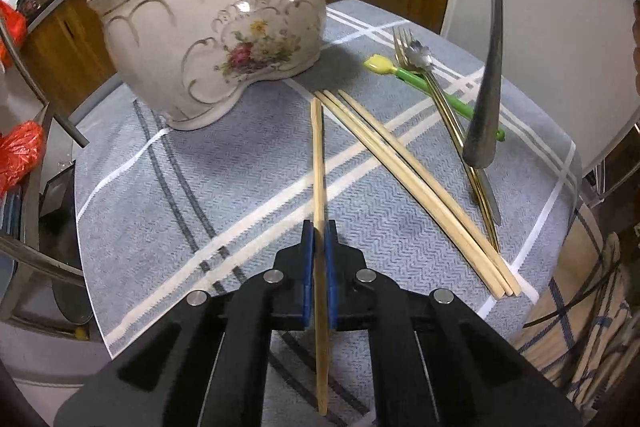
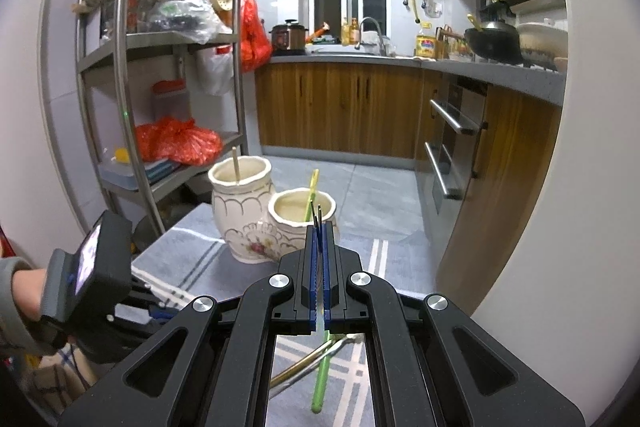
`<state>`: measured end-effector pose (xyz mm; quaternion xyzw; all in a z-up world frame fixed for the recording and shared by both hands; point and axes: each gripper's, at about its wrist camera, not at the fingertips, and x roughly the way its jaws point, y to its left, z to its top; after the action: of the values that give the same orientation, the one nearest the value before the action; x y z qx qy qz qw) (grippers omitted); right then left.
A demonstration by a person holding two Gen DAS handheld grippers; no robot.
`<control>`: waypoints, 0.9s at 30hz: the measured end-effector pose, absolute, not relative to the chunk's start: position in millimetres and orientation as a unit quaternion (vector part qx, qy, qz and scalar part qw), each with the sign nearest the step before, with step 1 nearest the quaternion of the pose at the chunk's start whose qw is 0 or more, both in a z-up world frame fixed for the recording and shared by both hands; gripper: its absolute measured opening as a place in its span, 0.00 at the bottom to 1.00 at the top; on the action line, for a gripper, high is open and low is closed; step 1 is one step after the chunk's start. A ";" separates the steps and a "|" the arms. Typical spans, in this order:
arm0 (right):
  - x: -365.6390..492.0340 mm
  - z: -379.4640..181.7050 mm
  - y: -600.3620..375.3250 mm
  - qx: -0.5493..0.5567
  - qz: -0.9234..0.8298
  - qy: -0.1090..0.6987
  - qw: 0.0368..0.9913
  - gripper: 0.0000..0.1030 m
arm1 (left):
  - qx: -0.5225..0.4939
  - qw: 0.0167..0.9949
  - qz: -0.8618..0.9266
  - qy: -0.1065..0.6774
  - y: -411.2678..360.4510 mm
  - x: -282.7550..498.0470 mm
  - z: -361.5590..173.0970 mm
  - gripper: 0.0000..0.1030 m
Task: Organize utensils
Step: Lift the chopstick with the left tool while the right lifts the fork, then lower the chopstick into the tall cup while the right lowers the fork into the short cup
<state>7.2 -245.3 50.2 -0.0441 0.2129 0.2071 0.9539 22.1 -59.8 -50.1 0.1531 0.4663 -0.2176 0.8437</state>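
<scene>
A cream floral two-pot utensil holder (image 1: 208, 31) stands on the blue-grey checked cloth; it also shows in the right wrist view (image 2: 260, 223). My left gripper (image 1: 319, 227) is shut on one wooden chopstick (image 1: 318, 155), held low over the cloth and pointing at the holder. Three more chopsticks (image 1: 412, 183) lie to its right. My right gripper (image 2: 318, 227) is shut on a steel fork (image 1: 490, 59), held upright with tines up above the cloth. A gold fork (image 1: 452, 123), a flower-ended spoon (image 1: 420, 55) and a green-handled yellow spoon (image 1: 424, 83) lie beneath it.
The left pot holds a chopstick (image 2: 236, 165), the right pot a yellow-green spoon (image 2: 311, 195). A metal shelf rack (image 2: 160, 47) with red bags stands left of the table. Kitchen cabinets (image 2: 340, 107) and an oven (image 2: 452, 147) are beyond. The table edge (image 1: 576, 163) curves close on the right.
</scene>
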 end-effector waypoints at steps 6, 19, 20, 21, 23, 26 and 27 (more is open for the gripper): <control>8.1 51.1 -244.5 -0.044 0.205 0.213 0.954 0.03 | 0.108 0.869 -0.230 0.425 -30.9 11.7 -36.0 0.05; 32.5 76.8 -238.4 -0.041 0.189 0.184 0.964 0.03 | 0.042 0.943 -0.257 0.206 -3.5 -6.1 39.1 0.05; 37.3 81.3 -238.0 -0.038 0.187 0.181 0.965 0.03 | 0.037 0.948 -0.249 0.194 -1.4 -1.3 45.1 0.05; 42.3 86.3 -237.7 -0.036 0.182 0.176 0.967 0.03 | 0.030 0.951 -0.246 0.186 0.1 2.9 49.5 0.05; 49.4 93.2 -237.0 -0.031 0.175 0.166 0.970 0.03 | 0.008 0.959 -0.232 0.162 5.7 15.0 61.8 0.05; 63.1 105.8 -236.0 -0.021 0.161 0.151 0.975 0.03 | -0.030 0.968 -0.213 0.131 14.9 39.7 78.1 0.05; 67.7 109.7 -235.4 -0.017 0.156 0.145 0.977 0.03 | -0.041 0.970 -0.206 0.120 17.3 49.2 82.8 0.05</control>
<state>67.7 -235.4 109.7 -0.0169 0.1454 0.1559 0.9769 49.2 17.3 82.8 -0.0406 0.1201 -0.2064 0.9702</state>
